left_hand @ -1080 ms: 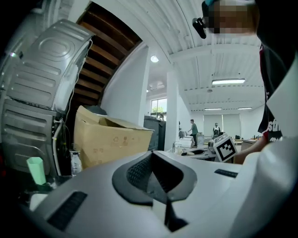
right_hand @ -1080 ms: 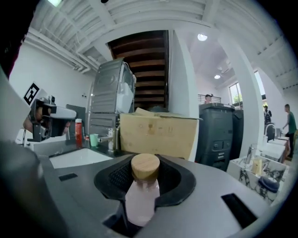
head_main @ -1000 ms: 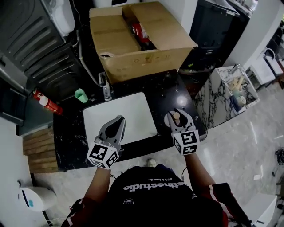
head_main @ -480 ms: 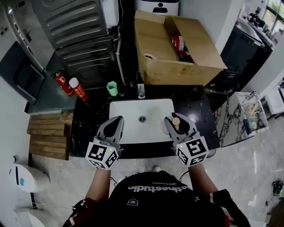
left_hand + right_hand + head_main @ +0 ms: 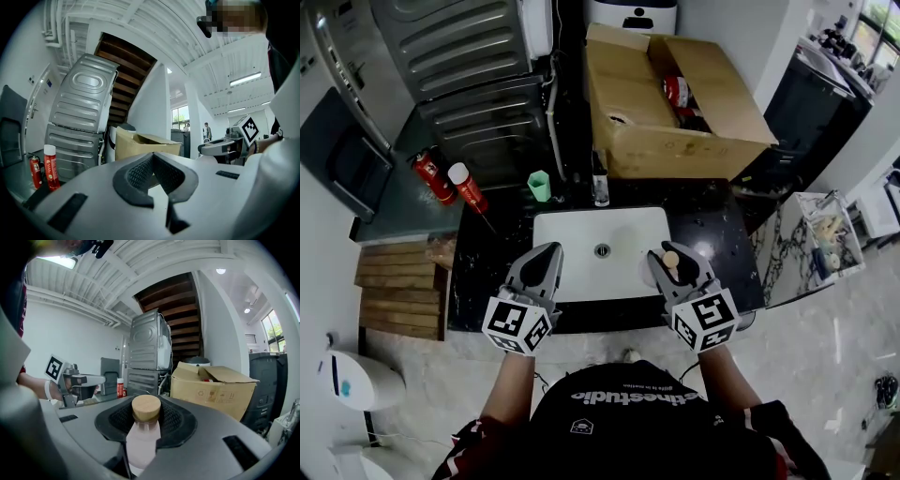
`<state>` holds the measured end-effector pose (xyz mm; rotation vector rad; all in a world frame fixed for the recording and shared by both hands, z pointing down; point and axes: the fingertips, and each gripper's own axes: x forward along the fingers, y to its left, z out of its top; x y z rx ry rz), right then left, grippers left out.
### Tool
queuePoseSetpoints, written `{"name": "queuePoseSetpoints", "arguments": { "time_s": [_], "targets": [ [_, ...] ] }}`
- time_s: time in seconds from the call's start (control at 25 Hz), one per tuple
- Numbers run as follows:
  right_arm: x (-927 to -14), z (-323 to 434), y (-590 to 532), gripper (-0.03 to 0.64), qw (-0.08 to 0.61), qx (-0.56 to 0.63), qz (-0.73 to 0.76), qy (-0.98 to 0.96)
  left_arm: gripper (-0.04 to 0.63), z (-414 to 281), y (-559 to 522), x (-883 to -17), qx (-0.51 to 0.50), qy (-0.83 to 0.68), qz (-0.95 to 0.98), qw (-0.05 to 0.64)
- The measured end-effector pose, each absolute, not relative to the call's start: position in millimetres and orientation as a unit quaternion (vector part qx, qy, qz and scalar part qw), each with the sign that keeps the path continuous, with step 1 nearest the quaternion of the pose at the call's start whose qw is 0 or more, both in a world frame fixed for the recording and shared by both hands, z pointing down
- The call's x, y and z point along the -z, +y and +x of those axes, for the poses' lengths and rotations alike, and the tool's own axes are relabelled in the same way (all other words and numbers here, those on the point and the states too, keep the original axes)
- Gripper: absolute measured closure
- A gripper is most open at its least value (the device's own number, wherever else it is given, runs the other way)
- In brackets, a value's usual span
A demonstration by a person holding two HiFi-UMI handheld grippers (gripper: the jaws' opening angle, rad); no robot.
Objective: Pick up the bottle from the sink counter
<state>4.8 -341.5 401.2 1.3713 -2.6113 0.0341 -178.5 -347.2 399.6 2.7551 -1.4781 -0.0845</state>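
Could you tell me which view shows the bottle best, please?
Right gripper view: the bottle sits close-up, clamped between the jaws. The head view shows only its small cap; the left gripper view, nothing discernible.

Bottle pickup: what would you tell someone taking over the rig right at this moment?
Right tongs: shut on the wooden-capped bottle, over the black counter just right of the sink.
Left tongs: shut, empty, above the sink's front left part.
Done: bottle gripped.
Left: the views don't show whether it is clear of the counter; lift it if not.
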Motion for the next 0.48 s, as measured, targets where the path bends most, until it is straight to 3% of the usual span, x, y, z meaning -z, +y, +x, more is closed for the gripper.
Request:
{"name": "queuePoseSetpoints", "arguments": {
  "time_s": [0.48],
  "targets": [
    [-396, 10, -331, 0.471, 0.089, -0.011, 0.461, -0.883, 0.581, -167, -345, -399, 0.024, -0.465, 0.885, 0.004]
  ]
}}
